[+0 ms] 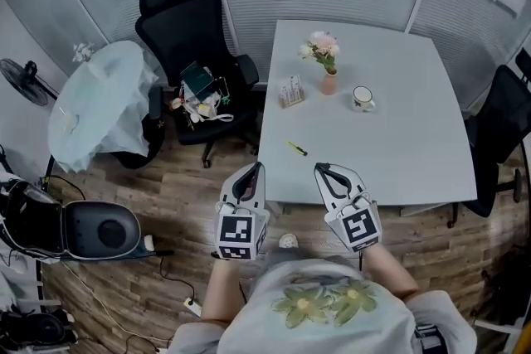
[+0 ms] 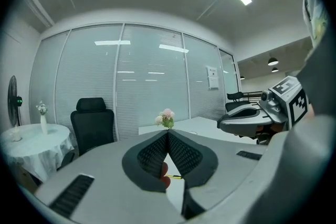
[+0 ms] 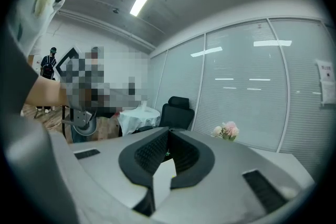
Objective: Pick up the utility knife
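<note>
A small yellow-green utility knife point(image 1: 296, 148) lies on the white table point(image 1: 398, 153) near its front left edge. Both grippers hover side by side at the table's near edge, short of the knife. My left gripper point(image 1: 258, 167) is shut with nothing in it and sits to the knife's near left. My right gripper point(image 1: 320, 168) is shut and empty, just to its near right. In the left gripper view the jaws point(image 2: 168, 133) meet at the tip, and a sliver of the knife point(image 2: 176, 177) shows in the gap below. In the right gripper view the jaws point(image 3: 168, 131) are also closed.
A pink vase of flowers point(image 1: 329, 81), a mug point(image 1: 362, 99) and a small box point(image 1: 290, 91) stand farther back on the table. A black office chair point(image 1: 195, 46) with clutter is at the table's left, beside a cloth-covered round table point(image 1: 99, 99). Another chair point(image 1: 506, 137) stands on the right.
</note>
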Demonstrator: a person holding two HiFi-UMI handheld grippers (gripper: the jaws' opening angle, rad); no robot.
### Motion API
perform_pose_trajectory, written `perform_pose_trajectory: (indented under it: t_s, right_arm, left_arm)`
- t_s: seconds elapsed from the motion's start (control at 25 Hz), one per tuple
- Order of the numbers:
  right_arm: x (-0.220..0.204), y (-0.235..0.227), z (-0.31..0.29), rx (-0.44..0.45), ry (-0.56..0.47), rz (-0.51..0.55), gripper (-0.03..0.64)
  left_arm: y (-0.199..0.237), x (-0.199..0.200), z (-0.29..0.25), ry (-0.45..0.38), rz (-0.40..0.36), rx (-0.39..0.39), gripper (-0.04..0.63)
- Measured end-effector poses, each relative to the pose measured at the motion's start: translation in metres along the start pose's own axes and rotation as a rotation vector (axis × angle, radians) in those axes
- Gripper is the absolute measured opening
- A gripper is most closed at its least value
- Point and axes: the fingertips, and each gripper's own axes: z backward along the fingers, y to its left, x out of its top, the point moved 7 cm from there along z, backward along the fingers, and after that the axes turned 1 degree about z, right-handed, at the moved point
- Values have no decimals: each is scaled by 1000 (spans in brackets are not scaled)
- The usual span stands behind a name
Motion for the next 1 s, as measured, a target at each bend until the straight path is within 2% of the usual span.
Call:
perform_pose_trajectory:
  t_s: [0.2, 0.24, 0.36, 0.4, 0.56, 0.72, 0.88, 1.0]
  right_arm:
    - [-2, -13, -49, 1, 30, 2, 5]
    - [-3, -15, -56, 7, 37, 4, 37]
    - [-9, -20, -71, 35, 54, 1, 51]
    - [-11, -23, -76, 46, 57, 1, 85]
    - [-20, -38, -95, 90, 62, 17, 149]
    - [-28, -56, -114, 133, 84, 19, 149]
    - [-39, -74, -128, 147, 103, 8, 149]
    - [-53, -77, -136, 168, 131, 3, 147]
  left_arm:
    - [35, -11, -43, 40, 26, -34, 15]
    - [39, -13, -51, 47, 35, -39, 15]
    - [41, -22, -72, 73, 58, -56, 15]
    - [41, -24, -78, 80, 60, -61, 15]
    - [43, -24, -100, 92, 57, -72, 15]
    - [50, -27, -120, 122, 66, -49, 15]
    - [52, -27, -146, 134, 47, -59, 15]
    - [54, -32, -158, 140, 60, -61, 15]
